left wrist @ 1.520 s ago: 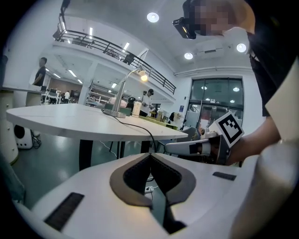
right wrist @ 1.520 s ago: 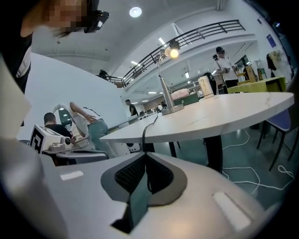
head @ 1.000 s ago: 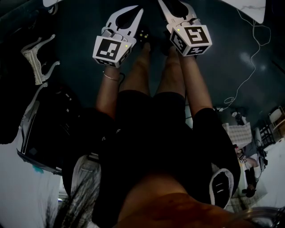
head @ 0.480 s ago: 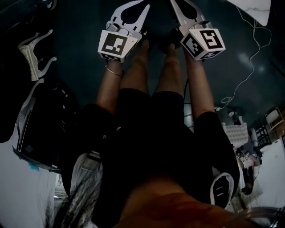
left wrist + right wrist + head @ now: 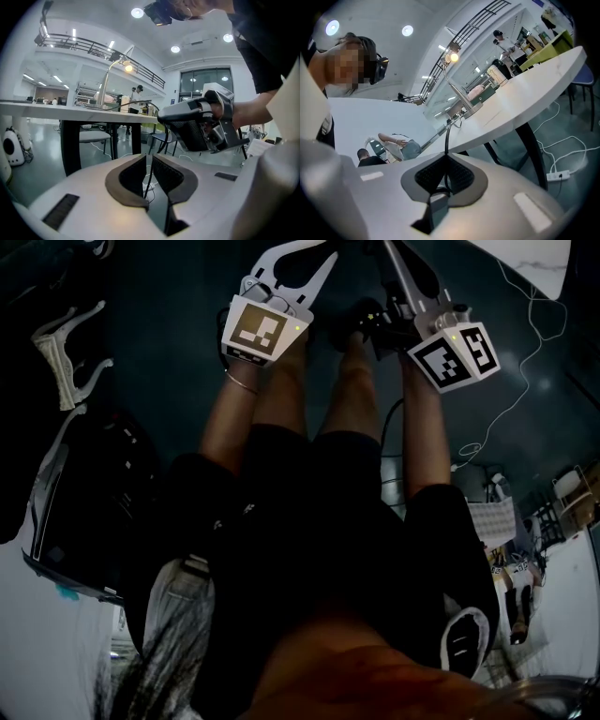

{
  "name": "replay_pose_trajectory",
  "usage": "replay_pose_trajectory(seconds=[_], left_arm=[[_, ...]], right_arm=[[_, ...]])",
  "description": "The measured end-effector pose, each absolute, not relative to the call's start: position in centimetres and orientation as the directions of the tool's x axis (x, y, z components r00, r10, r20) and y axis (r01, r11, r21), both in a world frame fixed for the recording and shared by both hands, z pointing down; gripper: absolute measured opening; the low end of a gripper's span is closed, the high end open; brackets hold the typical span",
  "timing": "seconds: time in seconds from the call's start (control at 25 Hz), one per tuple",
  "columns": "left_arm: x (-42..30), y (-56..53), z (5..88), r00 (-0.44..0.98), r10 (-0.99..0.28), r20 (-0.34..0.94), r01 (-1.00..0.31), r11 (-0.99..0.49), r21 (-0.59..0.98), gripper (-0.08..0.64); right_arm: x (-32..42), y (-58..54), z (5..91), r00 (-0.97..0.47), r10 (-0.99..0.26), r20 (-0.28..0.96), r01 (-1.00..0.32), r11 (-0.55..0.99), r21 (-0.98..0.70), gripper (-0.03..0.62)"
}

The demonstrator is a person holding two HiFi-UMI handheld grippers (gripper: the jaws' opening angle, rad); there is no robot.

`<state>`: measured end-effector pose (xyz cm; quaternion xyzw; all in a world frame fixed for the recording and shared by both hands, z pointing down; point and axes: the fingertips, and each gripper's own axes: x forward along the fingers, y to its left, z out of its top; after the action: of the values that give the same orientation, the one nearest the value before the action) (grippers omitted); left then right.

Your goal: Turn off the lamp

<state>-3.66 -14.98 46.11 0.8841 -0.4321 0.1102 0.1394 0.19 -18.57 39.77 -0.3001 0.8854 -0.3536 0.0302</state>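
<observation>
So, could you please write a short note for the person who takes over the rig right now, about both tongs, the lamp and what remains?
Left tongs: narrowly open, gripping nothing; the thin black cord shows in the gap.
Right tongs: shut on the black cord, which runs up toward the lamp's base.
Lamp: stands on the white table, bulb lit.
Done: cord gripped.
Left: the lamp is not yet off; no switch can be made out in these views.
</observation>
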Motion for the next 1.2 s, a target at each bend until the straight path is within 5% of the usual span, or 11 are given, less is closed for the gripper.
replay_pose_trajectory(seconds=[0.12,0.56,1.2], left_arm=[[-2.7,-15.0,46.5,0.631,-0.702,0.331,-0.768,-0.626,0.137,0.08],[0.1,-15.5,45.8,0.671,-0.673,0.311,-0.721,-0.69,0.062,0.08],[2.1,-14.3,44.0,0.694,-0.652,0.305,-0.671,-0.739,-0.053,0.023]], right_arm=[[0.1,-18.7,39.2,-0.819,-0.557,0.137,-0.489,0.555,-0.673,0.011],[0.5,-17.8,37.1,-0.839,-0.543,0.041,-0.358,0.493,-0.793,0.011],[1.3,-17.2,37.2,-0.828,-0.559,0.04,-0.387,0.517,-0.764,0.012]])
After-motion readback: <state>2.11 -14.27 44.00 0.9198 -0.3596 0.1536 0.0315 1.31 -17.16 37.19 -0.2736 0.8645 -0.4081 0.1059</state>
